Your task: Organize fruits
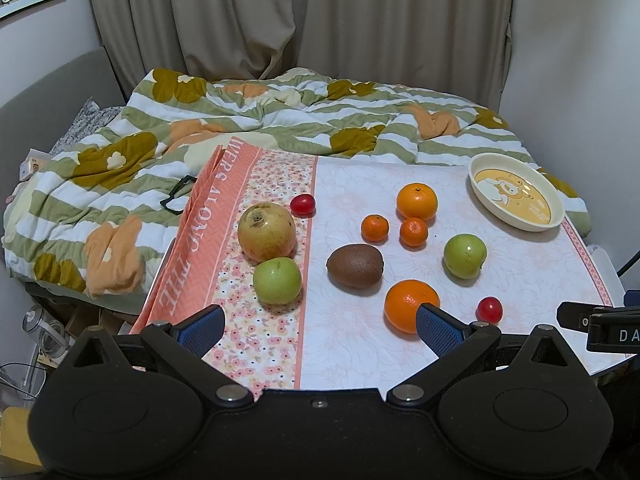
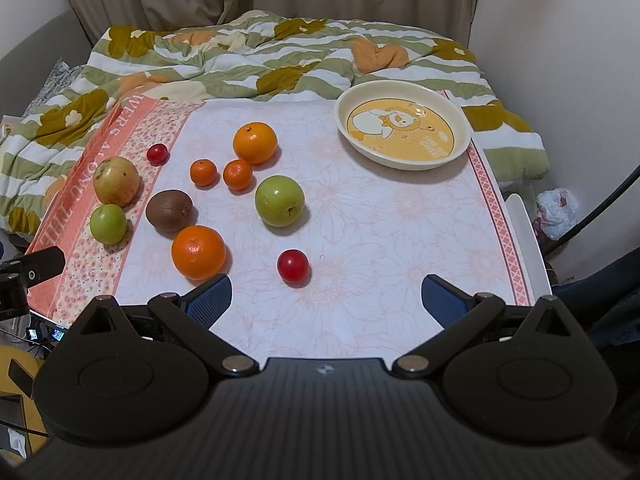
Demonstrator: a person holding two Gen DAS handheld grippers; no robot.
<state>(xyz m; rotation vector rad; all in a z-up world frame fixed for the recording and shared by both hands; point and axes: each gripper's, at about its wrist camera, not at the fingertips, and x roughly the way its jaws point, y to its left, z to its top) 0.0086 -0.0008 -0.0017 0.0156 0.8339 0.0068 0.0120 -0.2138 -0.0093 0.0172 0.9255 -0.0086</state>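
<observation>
Several fruits lie on a floral tablecloth (image 2: 400, 216): a pomegranate (image 1: 267, 232), two green apples (image 1: 277, 281) (image 2: 279, 200), a kiwi (image 1: 355, 266), two large oranges (image 2: 199, 252) (image 2: 255, 143), two mandarins (image 2: 203, 172) (image 2: 238, 174) and two small red fruits (image 2: 293, 265) (image 2: 157, 153). An empty cream plate with a duck picture (image 2: 464, 120) sits at the far right. My left gripper (image 1: 320, 326) is open and empty above the near edge, by an orange (image 1: 404, 304). My right gripper (image 2: 326, 298) is open and empty, just short of the near red fruit.
A rumpled flowered quilt (image 1: 240, 120) covers the bed behind the table. Black glasses (image 1: 178, 194) lie on it at left. Curtains (image 1: 320, 12) hang behind. A plastic bag (image 2: 558, 212) sits right of the table.
</observation>
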